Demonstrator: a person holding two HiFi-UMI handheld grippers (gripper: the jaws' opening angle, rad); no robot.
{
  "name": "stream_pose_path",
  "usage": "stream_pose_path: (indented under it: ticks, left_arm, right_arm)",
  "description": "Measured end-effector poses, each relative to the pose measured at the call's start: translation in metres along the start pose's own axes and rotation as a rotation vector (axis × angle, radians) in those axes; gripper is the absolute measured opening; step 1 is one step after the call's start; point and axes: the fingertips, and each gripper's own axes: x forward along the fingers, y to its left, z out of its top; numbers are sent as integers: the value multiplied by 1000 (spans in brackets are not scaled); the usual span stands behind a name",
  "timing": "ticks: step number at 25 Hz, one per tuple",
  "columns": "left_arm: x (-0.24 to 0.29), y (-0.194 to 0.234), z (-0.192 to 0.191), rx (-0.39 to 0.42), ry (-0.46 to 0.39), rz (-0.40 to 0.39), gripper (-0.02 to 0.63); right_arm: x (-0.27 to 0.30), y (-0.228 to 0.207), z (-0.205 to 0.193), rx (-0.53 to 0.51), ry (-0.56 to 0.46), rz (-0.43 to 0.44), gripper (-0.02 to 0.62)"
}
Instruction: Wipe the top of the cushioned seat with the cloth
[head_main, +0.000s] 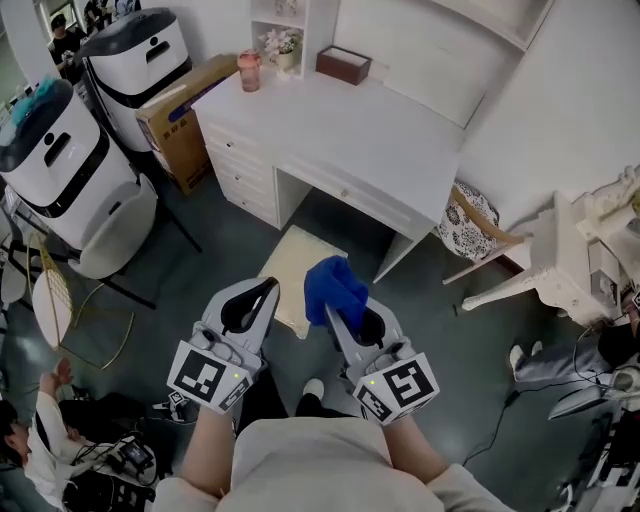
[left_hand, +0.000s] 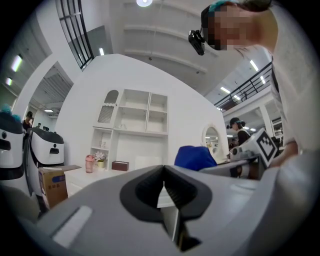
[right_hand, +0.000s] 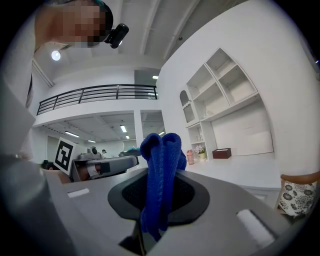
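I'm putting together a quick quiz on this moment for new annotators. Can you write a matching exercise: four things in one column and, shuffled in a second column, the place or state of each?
Things
1. blue cloth
2. left gripper
3. pink cup
4. cushioned seat

Places or states
A. on the floor in front of the white desk
B. clamped in the jaws of the right gripper
C. jaws together, nothing between them
D. standing on the desk top

Pairs: 1-B; 2-C; 3-D; 4-A
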Motion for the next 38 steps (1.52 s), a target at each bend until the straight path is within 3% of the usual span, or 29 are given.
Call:
stream_pose_path:
  ticks: [14, 28, 38]
  left_arm:
    - [38, 77, -10, -24, 43, -124, 0]
    - [69, 153, -16, -36, 68, -304, 0]
    - [81, 173, -32, -57, 90, -418, 0]
  right_arm:
    - [74, -22, -1, 31, 17, -144, 67]
    - [143, -28, -5, 59, 16, -332, 69]
    - [159, -28, -18, 86, 20, -456, 71]
